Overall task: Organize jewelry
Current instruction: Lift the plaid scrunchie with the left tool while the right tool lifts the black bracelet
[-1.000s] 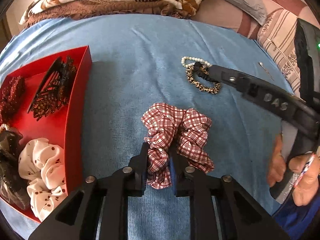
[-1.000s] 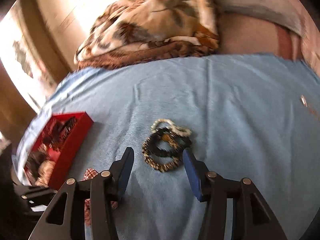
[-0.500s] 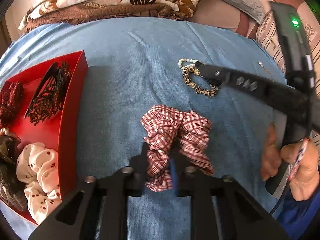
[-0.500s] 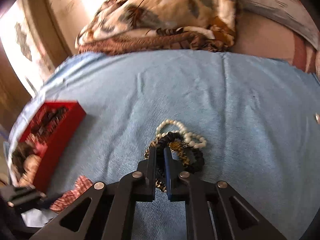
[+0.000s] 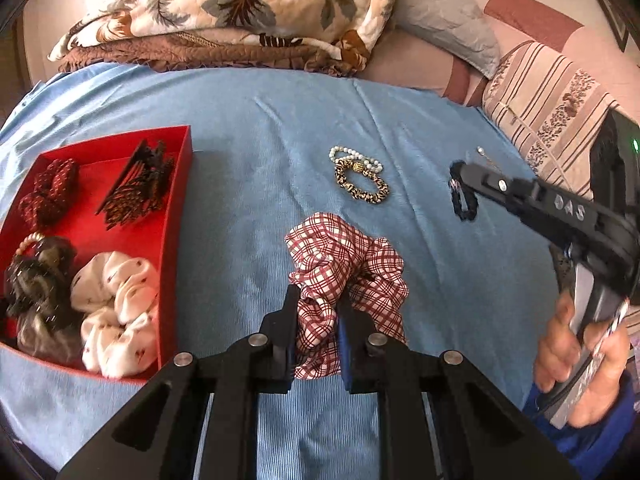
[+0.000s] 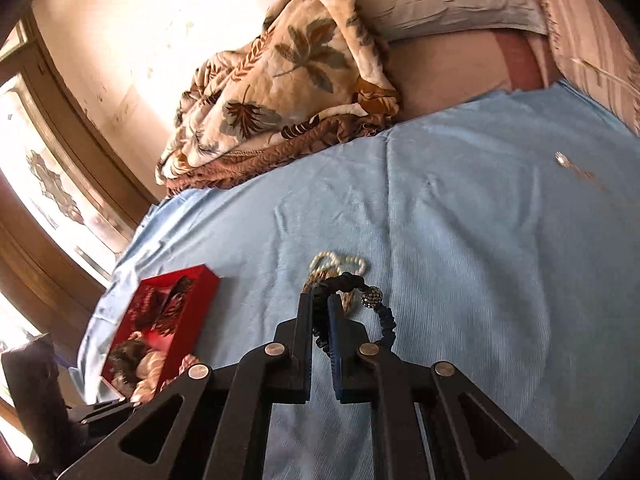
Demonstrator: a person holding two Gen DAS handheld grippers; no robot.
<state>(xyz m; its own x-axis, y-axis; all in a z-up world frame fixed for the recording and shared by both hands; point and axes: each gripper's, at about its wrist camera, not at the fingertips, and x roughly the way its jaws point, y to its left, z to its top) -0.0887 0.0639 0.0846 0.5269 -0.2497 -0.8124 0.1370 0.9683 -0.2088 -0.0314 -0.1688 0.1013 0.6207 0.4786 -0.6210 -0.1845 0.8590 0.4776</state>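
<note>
My left gripper [image 5: 318, 300] is shut on a red-and-white plaid scrunchie [image 5: 348, 256] on the blue bedsheet. My right gripper [image 6: 320, 304] is shut on a dark beaded bracelet [image 6: 384, 320] and holds it lifted above the sheet; it also shows in the left wrist view [image 5: 462, 198], hanging from the right gripper's tip. A pearl bracelet [image 5: 354, 156] and a leopard-patterned bracelet [image 5: 362, 186] lie together on the sheet. A red box [image 5: 176, 216] at the left holds a white scrunchie [image 5: 116, 312], a dark scrunchie, a red scrunchie and a claw clip.
A folded floral quilt [image 5: 240, 12] and pillows [image 5: 552, 100] lie at the far edge of the bed. A small pin or earring [image 6: 562, 159] lies on the sheet at the right. The person's hand [image 5: 576, 344] holds the right gripper's handle.
My right gripper closed on the dark bracelet and lifted it up and to the right, away from the pearl and leopard bracelets. My left gripper stayed shut on the plaid scrunchie.
</note>
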